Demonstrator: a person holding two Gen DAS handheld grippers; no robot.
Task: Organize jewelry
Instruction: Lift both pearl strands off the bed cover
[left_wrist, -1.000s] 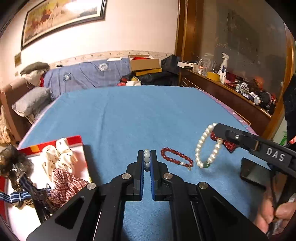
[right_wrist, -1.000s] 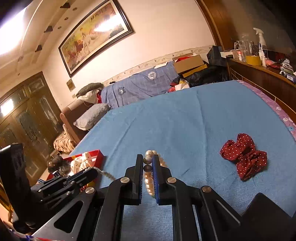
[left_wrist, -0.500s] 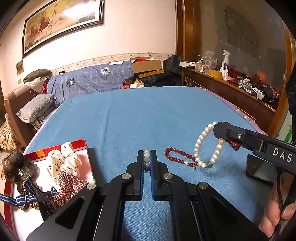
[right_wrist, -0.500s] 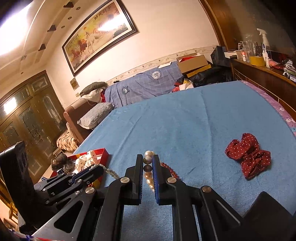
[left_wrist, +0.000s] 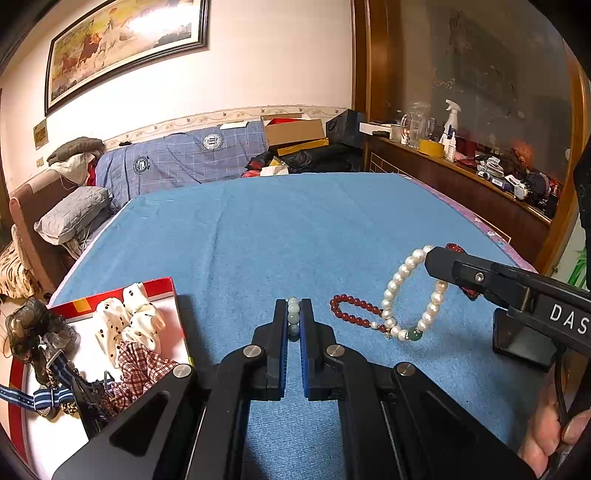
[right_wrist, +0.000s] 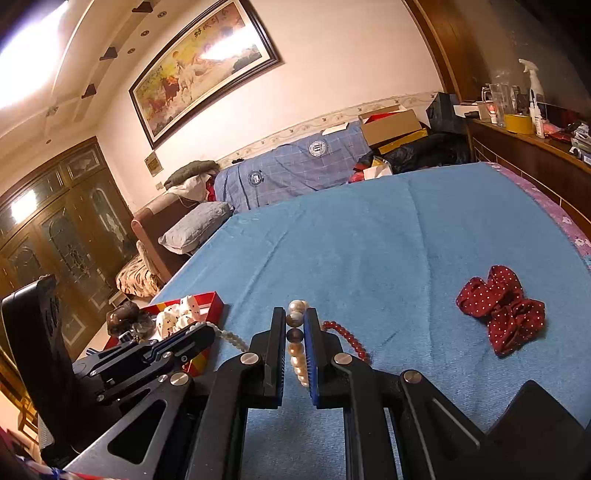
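My left gripper (left_wrist: 294, 308) is shut on a pale green bead bracelet (left_wrist: 293, 317); its hanging part is hidden below the fingers. My right gripper (right_wrist: 294, 314) is shut on a white pearl bracelet (right_wrist: 297, 354), which hangs in the air as a loop with one green bead in the left wrist view (left_wrist: 400, 280). A dark red bead bracelet (left_wrist: 354, 314) lies on the blue cloth (left_wrist: 295, 229) under the pearl loop. The left gripper also shows at the left of the right wrist view (right_wrist: 212, 328).
A red-rimmed white tray (left_wrist: 85, 362) at the left holds spotted and plaid hair ties and straps. A red dotted scrunchie (right_wrist: 504, 308) lies on the cloth to the right. A dark phone (left_wrist: 522, 341) lies near the right edge. A cluttered wooden sideboard (left_wrist: 480, 184) stands beyond.
Both grippers have risen a little, each keeping its bracelet. The pearl loop now hangs higher, above the red bracelet.
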